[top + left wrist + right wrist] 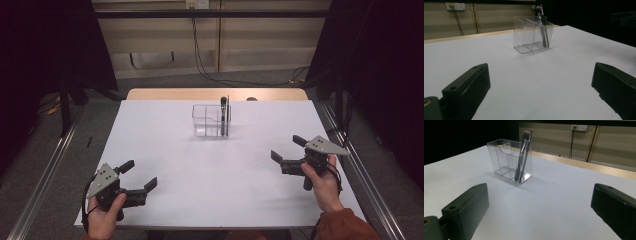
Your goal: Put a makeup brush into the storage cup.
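Left tongs (140,175): spread, empty | right tongs (286,148): spread, empty | clear organizer (211,120) on table (215,170): holds makeup brush (223,112); no legible writing.

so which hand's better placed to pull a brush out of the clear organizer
Right, probably. The brushes stand in the right-end compartment of the clear organizer, the side facing the right tool, which is open and looks nearer. The left tool, also open, sits farther back.

Your left claw (141,176) gapes wide at the tabletop's (215,165) near-left corner; your right claw (286,148) spreads equally by the right edge.
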{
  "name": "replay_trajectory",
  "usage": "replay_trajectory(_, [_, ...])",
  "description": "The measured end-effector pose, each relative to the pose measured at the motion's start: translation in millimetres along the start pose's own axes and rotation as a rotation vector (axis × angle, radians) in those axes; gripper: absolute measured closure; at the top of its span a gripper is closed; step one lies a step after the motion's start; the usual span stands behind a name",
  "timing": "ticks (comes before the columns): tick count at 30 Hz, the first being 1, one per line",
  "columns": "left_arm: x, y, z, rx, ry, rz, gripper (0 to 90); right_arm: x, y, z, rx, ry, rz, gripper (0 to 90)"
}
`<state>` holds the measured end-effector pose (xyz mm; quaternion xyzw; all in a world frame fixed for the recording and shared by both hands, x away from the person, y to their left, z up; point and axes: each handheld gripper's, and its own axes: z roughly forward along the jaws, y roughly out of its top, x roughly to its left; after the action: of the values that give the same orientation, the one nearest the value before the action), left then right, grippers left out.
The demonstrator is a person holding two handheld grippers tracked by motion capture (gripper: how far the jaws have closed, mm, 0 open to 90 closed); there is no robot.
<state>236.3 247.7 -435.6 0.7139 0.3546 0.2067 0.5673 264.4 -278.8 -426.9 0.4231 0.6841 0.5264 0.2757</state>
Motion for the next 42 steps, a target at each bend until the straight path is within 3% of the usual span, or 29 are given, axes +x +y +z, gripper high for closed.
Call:
replay_trajectory(26, [-4.8,-0.2,-2.1,-0.004,-0.007,0.003,2.0,6.6,-33.3,-52.7,-0.014,-0.08,0.023,0.2])
replay_trajectory(42, [-4.5,-0.3,-4.0,-0.003,0.0,0.007,2.0,7.7,-45.7,-69.7,-0.012,-0.084,0.033,0.2])
